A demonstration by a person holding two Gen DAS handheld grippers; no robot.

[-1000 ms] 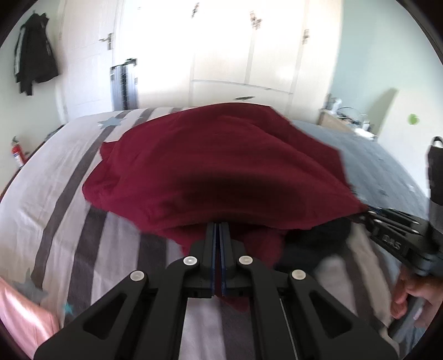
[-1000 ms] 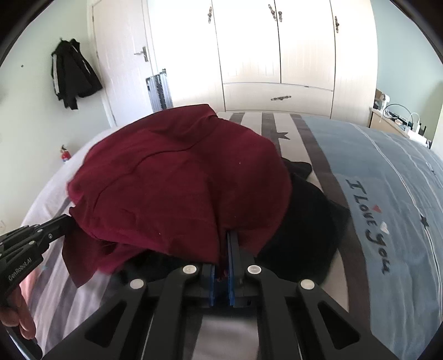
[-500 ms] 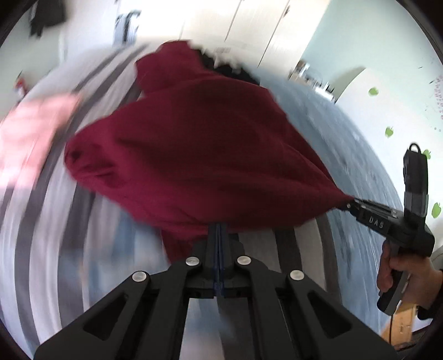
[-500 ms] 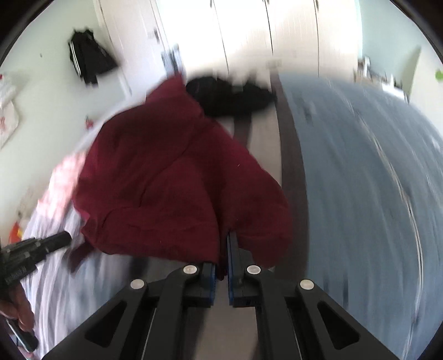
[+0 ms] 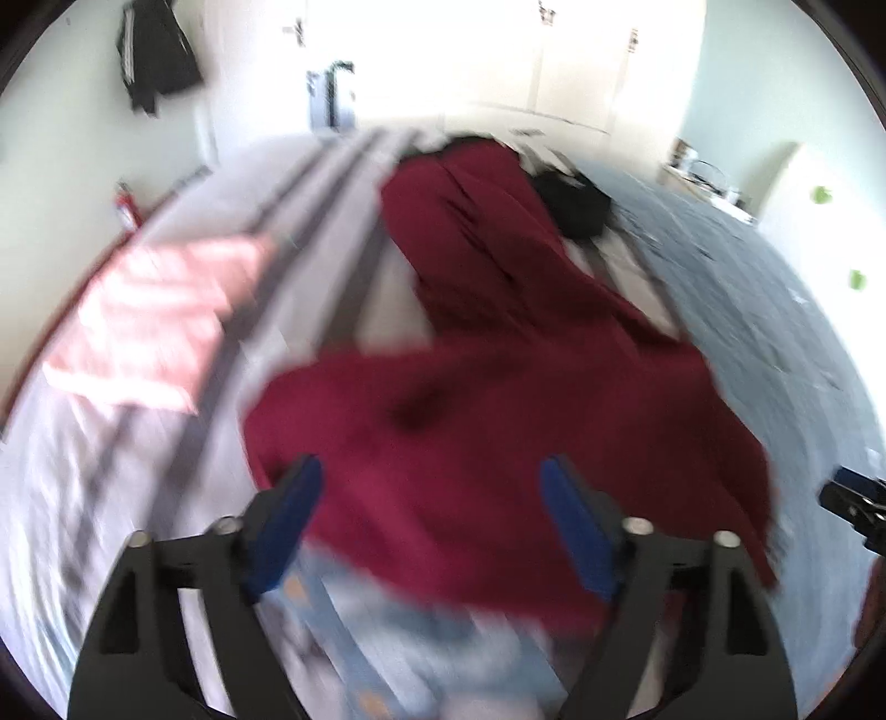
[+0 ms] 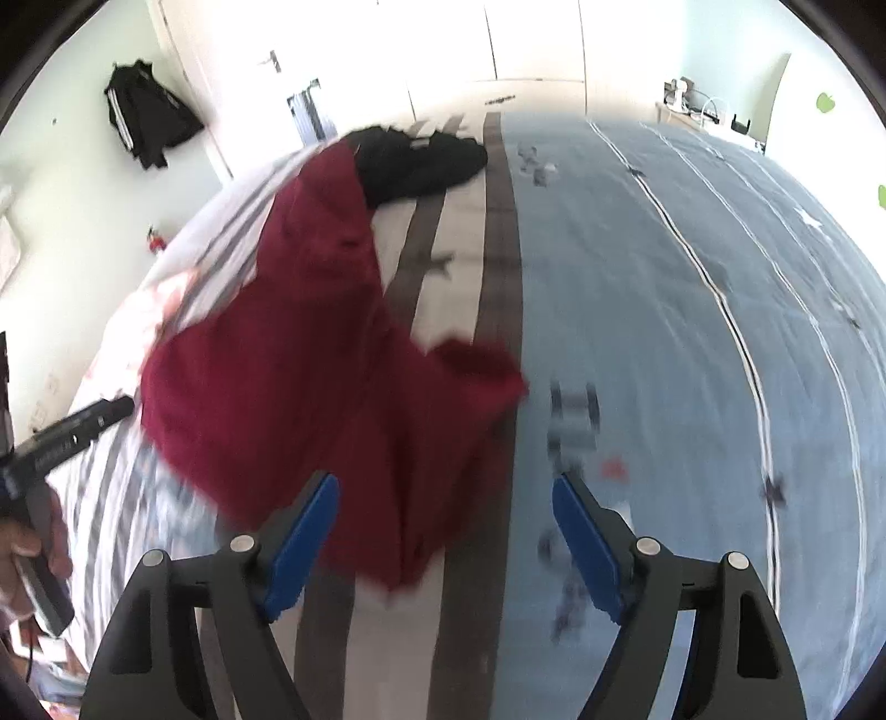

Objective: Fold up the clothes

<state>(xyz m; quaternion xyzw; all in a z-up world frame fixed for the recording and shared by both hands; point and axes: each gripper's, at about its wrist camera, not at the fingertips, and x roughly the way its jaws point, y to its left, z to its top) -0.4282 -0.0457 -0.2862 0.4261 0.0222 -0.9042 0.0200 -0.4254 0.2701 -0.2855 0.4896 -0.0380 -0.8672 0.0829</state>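
Observation:
A dark red garment [image 5: 498,399] lies spread and crumpled on the striped bed, stretching from the near edge toward the far end. In the right wrist view the same red garment [image 6: 310,365] covers the left half of the bed. My left gripper [image 5: 429,526] hovers over its near hem with jaws opening wide; the blue pads press on nothing. My right gripper [image 6: 443,531] is likewise opening above the garment's near right corner, cloth under the gap but not pinched. A black garment [image 6: 421,160] lies at the far end of the bed.
A pink folded cloth [image 5: 149,327] lies on the bed's left side. Light blue denim [image 5: 387,637] shows under the red hem near me. The blue quilt half [image 6: 692,332] lies to the right. White wardrobe doors [image 6: 531,39] and a hanging black jacket [image 6: 147,122] stand behind.
Both grippers let go of the red garment and their jaws swung apart. The garment dropped from being held up and now lies on the bed, nearer to me than before.

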